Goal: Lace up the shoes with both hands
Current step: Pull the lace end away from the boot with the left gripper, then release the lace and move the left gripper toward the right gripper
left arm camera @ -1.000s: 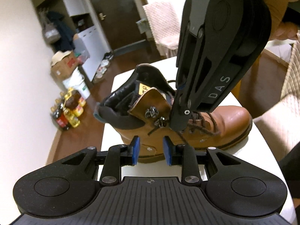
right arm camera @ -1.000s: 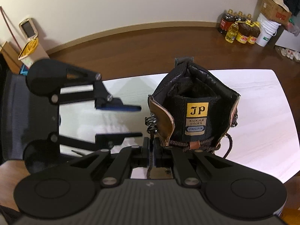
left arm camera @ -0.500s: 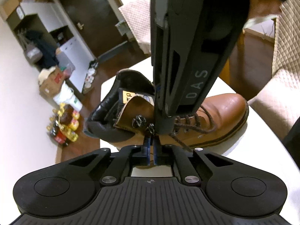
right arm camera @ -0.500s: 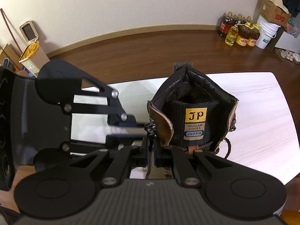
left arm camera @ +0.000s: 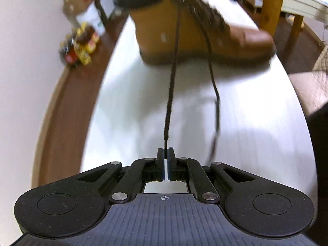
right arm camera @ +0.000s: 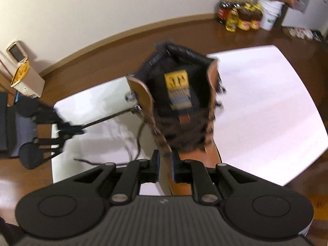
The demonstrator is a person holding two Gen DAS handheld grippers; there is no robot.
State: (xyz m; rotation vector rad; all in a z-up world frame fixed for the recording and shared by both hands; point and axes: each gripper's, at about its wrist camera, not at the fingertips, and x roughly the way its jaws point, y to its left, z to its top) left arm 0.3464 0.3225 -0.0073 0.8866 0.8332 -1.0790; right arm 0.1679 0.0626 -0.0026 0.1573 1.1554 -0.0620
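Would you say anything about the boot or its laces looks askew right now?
Mostly no: the boot stands upright on the table. One lace is stretched taut in the left gripper, while the other end trails slack.

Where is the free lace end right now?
In the right wrist view, the loose lace end lies on the white table, left of the boot and below the left tongs holding the taut lace.

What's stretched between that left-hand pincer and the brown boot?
A dark lace, pulled taut from the shut left gripper to the boot over bare white table; both views show it.
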